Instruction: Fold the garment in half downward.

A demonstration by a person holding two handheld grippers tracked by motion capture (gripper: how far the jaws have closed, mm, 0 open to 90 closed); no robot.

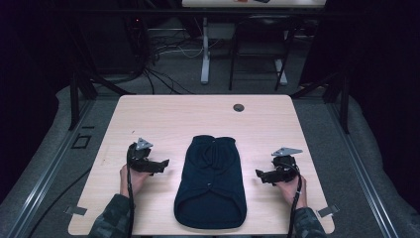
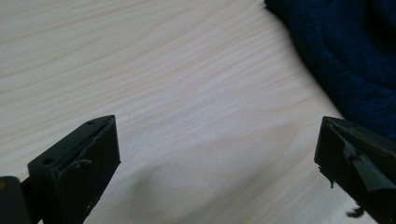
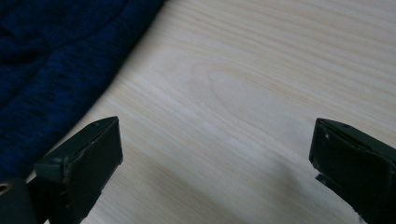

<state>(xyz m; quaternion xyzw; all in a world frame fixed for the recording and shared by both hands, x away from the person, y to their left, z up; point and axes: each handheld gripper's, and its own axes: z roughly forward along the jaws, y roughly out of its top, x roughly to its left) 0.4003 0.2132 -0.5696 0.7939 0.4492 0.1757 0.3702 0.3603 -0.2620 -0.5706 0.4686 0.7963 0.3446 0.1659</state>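
Your dark navy knitted garment (image 1: 210,183) lies flat on the light wooden table (image 1: 163,116), in the middle of its near half, with the narrower end pointing away from you and the wider, rounded end close to the table's near edge. It looks folded lengthwise, with a raised ridge running down its middle.

Your left hand-held gripper (image 1: 161,165) rests just left of the garment, apart from it, jaws pointing toward the cloth. In the left gripper view (image 2: 217,154) the jaws stand wide apart with only bare wood between them, and the garment's edge (image 2: 355,56) sits beyond the right jaw, so this hand-held gripper is released and grasps nothing.

Your right hand-held gripper (image 1: 261,174) mirrors it just right of the garment, also apart from it and aimed inward. In the right gripper view (image 3: 215,151) its jaws are spread wide over bare wood, with the knit (image 3: 51,60) lying past the left jaw; it too is released.

Beyond the garment, near the table's far edge, there is a small round cable hole (image 1: 238,107).
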